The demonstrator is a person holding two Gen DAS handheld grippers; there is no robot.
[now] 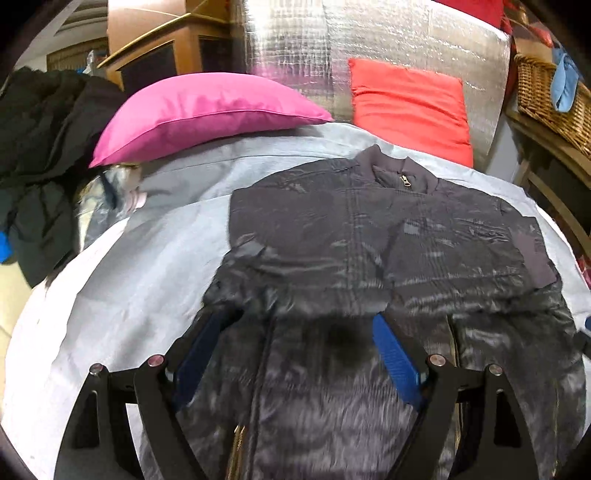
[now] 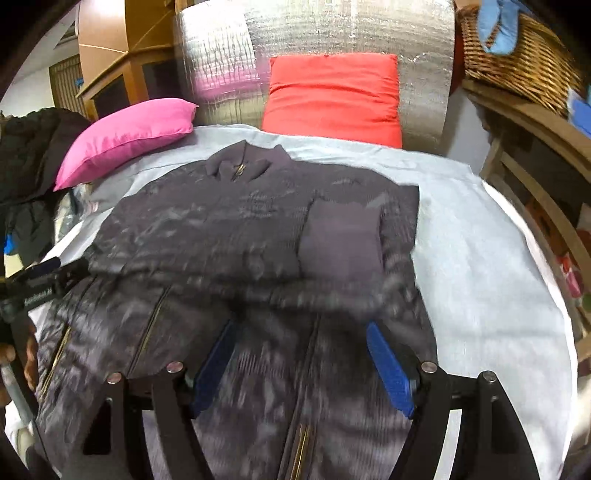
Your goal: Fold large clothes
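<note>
A dark grey puffer jacket [image 1: 369,240] lies face up on a pale sheet [image 1: 129,288], collar and zip toward the pillows, both sleeves folded across the chest. It also shows in the right wrist view [image 2: 221,229]. My left gripper [image 1: 306,325] is open, its blue pads [image 1: 395,354] spread over the jacket's lower left part, with fabric between them. My right gripper [image 2: 301,328] is open over the lower right part, blue pads [image 2: 388,365] apart. The near fabric is blurred. The left gripper's body [image 2: 40,284] shows at the left edge of the right wrist view.
A pink pillow [image 1: 199,110] and a red pillow [image 1: 406,107] lean at the head of the bed against silver foil padding [image 1: 388,33]. Dark clothes [image 1: 40,147] pile at the left. A wicker basket [image 2: 517,55] sits on a wooden shelf at the right.
</note>
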